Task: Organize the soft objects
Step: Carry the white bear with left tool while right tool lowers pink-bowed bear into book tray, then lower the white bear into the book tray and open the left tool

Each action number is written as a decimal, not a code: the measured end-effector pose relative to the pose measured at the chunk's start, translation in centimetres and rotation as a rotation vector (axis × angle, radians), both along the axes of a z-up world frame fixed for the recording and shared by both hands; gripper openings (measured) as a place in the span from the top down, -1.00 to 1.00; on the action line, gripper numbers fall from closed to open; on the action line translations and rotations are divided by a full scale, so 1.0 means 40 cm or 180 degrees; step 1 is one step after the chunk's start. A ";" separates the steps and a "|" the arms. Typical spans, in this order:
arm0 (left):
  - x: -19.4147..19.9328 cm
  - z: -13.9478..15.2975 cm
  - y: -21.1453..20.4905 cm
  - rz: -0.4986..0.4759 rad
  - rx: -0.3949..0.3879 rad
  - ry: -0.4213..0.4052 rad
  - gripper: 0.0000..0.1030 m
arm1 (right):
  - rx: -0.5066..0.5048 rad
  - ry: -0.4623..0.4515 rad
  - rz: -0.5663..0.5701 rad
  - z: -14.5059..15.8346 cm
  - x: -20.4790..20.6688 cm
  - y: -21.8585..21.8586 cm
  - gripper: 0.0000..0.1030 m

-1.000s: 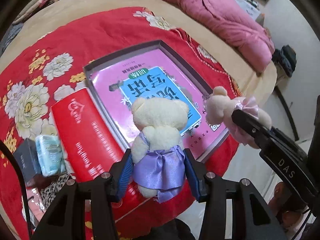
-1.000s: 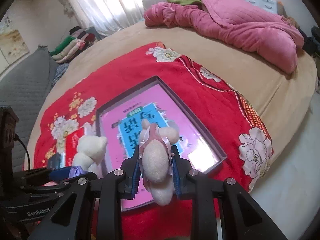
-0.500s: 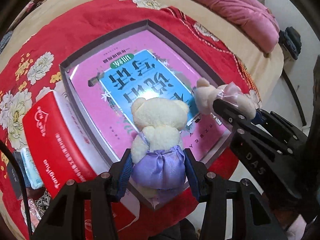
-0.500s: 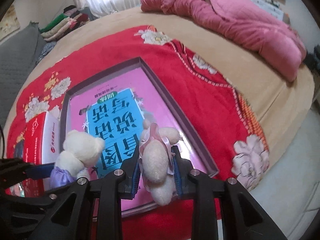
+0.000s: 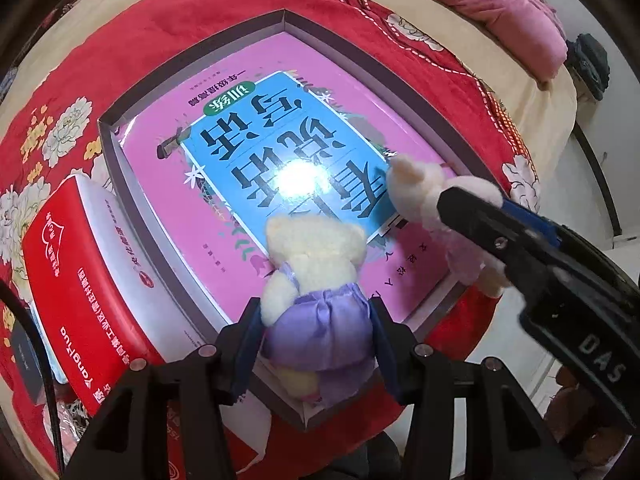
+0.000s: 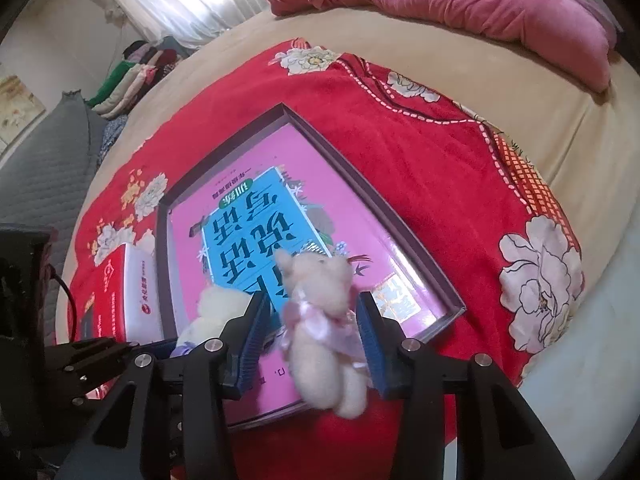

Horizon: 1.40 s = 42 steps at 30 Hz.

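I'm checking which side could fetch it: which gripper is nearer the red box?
Left. The left gripper, shut on the purple bear, hangs beside the red box; the right gripper is farther across the tray.

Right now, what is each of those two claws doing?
Left gripper: shut on the bear in the purple dress.
Right gripper: open, jaws just widened; the bear in the pink dress sits loose between them.

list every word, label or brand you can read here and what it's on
"DAS": on the right gripper body, seen from the left wrist.
"yonghua": roughly, upside down on the red box.
Large Chinese title on the pink book in the tray: upside down, not read reliably.
Small print on box and book: too small.
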State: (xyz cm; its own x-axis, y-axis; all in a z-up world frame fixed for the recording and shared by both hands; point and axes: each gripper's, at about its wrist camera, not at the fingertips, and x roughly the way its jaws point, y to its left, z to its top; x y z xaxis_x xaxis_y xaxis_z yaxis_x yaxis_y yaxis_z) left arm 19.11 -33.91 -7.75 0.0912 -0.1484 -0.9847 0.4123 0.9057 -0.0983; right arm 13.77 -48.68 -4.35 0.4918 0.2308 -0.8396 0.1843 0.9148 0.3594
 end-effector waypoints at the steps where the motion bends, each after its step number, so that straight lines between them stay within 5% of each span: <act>1: 0.001 -0.001 -0.001 -0.0005 0.0006 0.0003 0.00 | 0.0023 -0.0017 -0.0029 0.005 -0.002 -0.004 0.02; 19: -0.011 0.054 0.017 0.0059 -0.0164 -0.0051 -0.27 | -0.0012 -0.0292 -0.0184 0.124 -0.055 -0.030 -0.16; 28: -0.040 0.168 0.084 0.0148 -0.0437 -0.0296 -0.37 | -0.0019 -0.0404 -0.0191 0.177 -0.086 -0.017 -0.19; 33: -0.060 0.222 0.126 0.0213 -0.0543 -0.0403 -0.53 | -0.0155 -0.0492 -0.0201 0.216 -0.100 0.011 -0.37; 42: -0.101 0.294 0.202 0.0370 -0.0525 -0.0735 -0.56 | -0.0287 -0.0648 -0.0138 0.278 -0.125 0.067 -0.44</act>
